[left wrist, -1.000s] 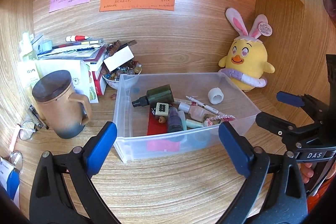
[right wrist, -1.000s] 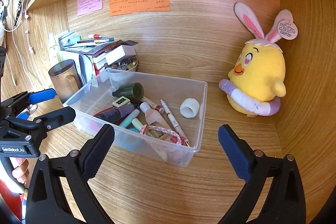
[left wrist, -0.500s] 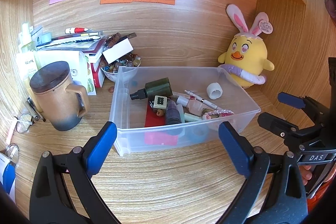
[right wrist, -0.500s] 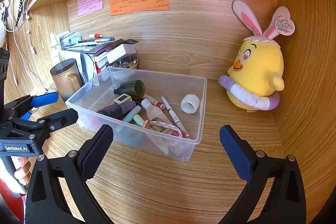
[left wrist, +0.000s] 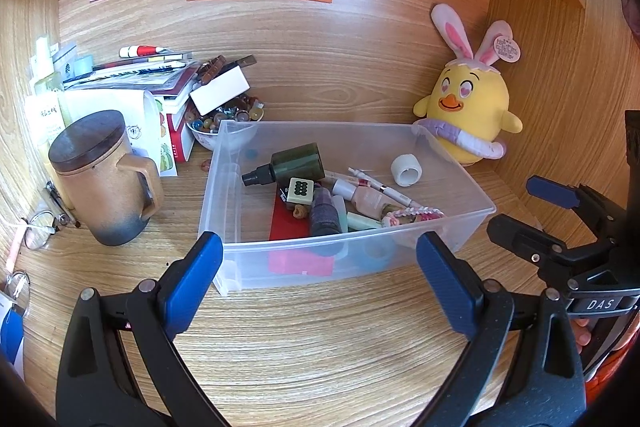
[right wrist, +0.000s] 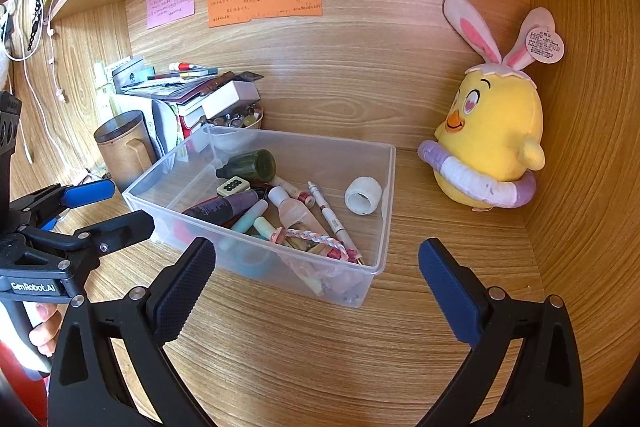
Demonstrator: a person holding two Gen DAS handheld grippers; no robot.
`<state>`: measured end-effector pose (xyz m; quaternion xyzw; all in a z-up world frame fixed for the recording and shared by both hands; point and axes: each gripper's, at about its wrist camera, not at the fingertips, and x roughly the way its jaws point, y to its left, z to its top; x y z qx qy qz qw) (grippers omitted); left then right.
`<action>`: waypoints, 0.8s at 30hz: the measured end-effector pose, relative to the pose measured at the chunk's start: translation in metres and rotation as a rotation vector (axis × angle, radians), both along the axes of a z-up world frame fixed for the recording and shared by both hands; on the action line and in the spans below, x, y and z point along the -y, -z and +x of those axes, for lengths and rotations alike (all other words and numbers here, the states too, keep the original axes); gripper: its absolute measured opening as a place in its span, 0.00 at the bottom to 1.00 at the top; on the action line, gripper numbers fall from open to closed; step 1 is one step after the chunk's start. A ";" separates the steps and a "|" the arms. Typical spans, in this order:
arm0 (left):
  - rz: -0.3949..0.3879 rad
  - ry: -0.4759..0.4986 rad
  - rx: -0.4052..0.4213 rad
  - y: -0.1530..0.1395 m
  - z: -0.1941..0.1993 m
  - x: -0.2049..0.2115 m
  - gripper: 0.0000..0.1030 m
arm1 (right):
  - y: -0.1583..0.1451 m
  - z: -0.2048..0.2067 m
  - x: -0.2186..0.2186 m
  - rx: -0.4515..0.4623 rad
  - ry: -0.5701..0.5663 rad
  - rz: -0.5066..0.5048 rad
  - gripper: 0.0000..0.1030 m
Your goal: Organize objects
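Nearest the cameras, the left gripper [left wrist: 320, 269] and the right gripper [right wrist: 318, 269] both hang over the wooden desk [left wrist: 320, 347] with their blue-padded fingers spread wide apart, neither touching or holding anything. Just beyond them sits the clear plastic bin [left wrist: 472, 211] — the left gripper faces its near long wall, while the right gripper faces its near right corner. Inside the bin lies a jumble: a dark green bottle [left wrist: 294, 163] on its side toward the far left, a small tile with green dots [left wrist: 301, 190] beside it, a purple tube [left wrist: 325, 217], a pen [right wrist: 332, 217] and a white tape roll [left wrist: 407, 169] toward the right. Left of the bin stands a lidded brown mug [left wrist: 102, 183]. Farther back on the left, a stack of books [left wrist: 156, 79] leans over a bowl of beads [left wrist: 224, 119], and in the far right corner a yellow chick plush [right wrist: 492, 151] sits against the wall.
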<state>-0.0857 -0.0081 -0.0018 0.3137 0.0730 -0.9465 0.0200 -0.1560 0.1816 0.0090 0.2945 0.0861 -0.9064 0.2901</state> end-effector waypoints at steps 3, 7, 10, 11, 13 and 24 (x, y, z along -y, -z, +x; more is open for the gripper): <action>0.001 0.000 0.000 0.000 0.000 0.000 0.96 | 0.000 0.000 0.000 0.001 -0.001 -0.001 0.99; 0.001 -0.001 0.004 0.000 -0.001 0.000 0.96 | 0.000 -0.001 0.000 0.003 -0.002 -0.002 0.99; 0.003 0.000 0.004 0.000 -0.001 0.000 0.96 | 0.000 -0.001 0.000 0.002 -0.001 -0.001 0.99; 0.002 0.000 0.003 0.000 -0.001 0.000 0.96 | 0.000 -0.001 0.000 0.001 -0.001 -0.001 0.99; -0.001 -0.001 0.002 0.000 0.000 -0.001 0.96 | 0.001 -0.001 0.001 0.003 -0.002 -0.001 0.99; 0.002 0.005 -0.006 -0.002 0.003 -0.001 0.96 | -0.001 0.000 0.002 0.000 -0.002 0.002 0.99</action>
